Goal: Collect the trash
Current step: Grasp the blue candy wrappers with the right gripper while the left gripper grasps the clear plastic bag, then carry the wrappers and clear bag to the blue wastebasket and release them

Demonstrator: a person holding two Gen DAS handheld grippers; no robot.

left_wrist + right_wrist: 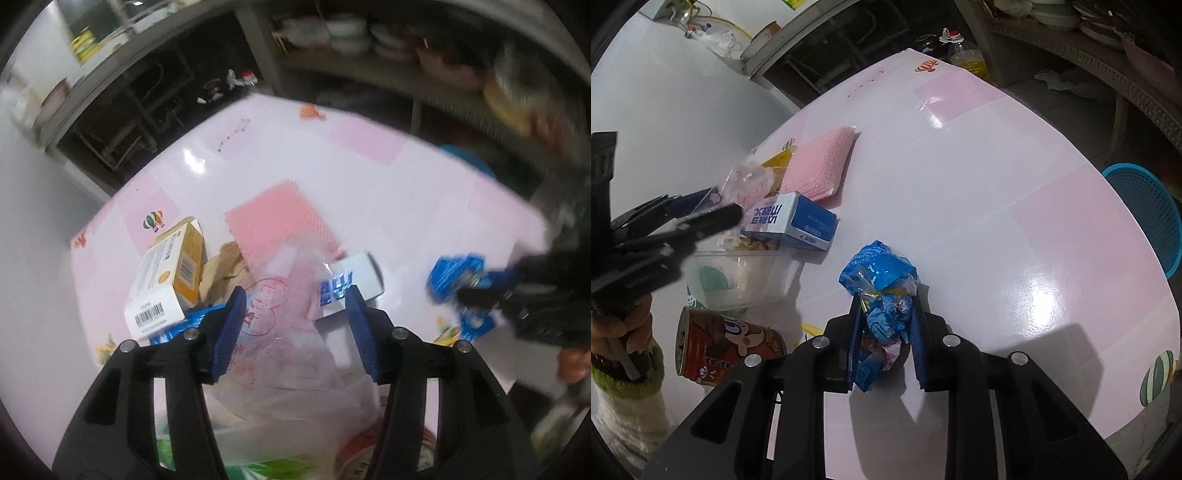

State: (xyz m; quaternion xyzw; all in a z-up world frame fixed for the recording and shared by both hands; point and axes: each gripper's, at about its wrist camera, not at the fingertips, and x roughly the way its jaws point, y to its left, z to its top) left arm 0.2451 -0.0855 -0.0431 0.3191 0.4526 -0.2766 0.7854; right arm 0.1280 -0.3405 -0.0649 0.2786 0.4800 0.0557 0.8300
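Observation:
My right gripper is shut on a crumpled blue wrapper and holds it above the pink table; it shows at the right of the left wrist view. My left gripper is open around a clear plastic bag with red print, jaws on either side of it. The same gripper and bag show at the left of the right wrist view. Under the bag lie a blue-white box, a yellow-white box and brown paper.
A pink sponge cloth lies beyond the pile. A clear plastic tub and a red can on its side sit near the front left. A blue basket stands beyond the table's right edge. Shelves with dishes stand behind.

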